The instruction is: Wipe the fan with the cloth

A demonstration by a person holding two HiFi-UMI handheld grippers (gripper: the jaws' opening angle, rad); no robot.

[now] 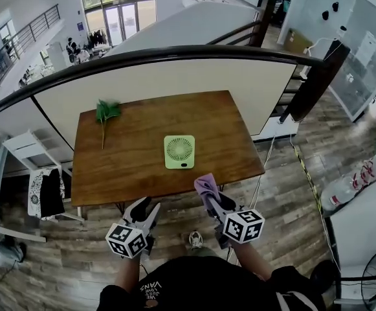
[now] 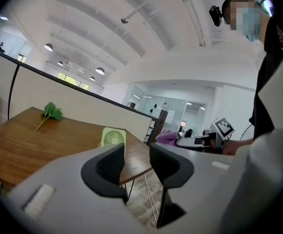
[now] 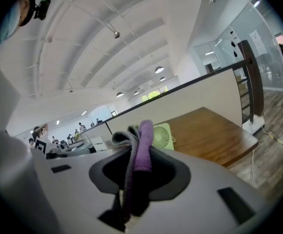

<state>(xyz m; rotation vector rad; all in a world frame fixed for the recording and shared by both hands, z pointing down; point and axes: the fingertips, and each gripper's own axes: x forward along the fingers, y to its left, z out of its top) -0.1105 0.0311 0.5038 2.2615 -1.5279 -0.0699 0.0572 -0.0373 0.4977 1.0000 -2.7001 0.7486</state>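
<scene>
A small pale green fan [image 1: 179,151] lies flat near the middle of the wooden table [image 1: 129,167]; it also shows as the fan [image 2: 113,139] in the left gripper view and the fan [image 3: 161,136] in the right gripper view. My right gripper [image 1: 208,195] is shut on a purple cloth [image 1: 206,184], which stands up between its pads as the cloth [image 3: 140,150]. It hovers at the table's near edge, short of the fan. My left gripper [image 1: 145,208] hangs below the near edge, jaws open and empty [image 2: 135,162].
A green leafy sprig [image 1: 105,113] lies at the table's far left. A curved dark handrail [image 1: 175,54] and a pale panel run behind the table. A white chair [image 1: 29,148] with draped clothes stands left of it. Wood floor lies below.
</scene>
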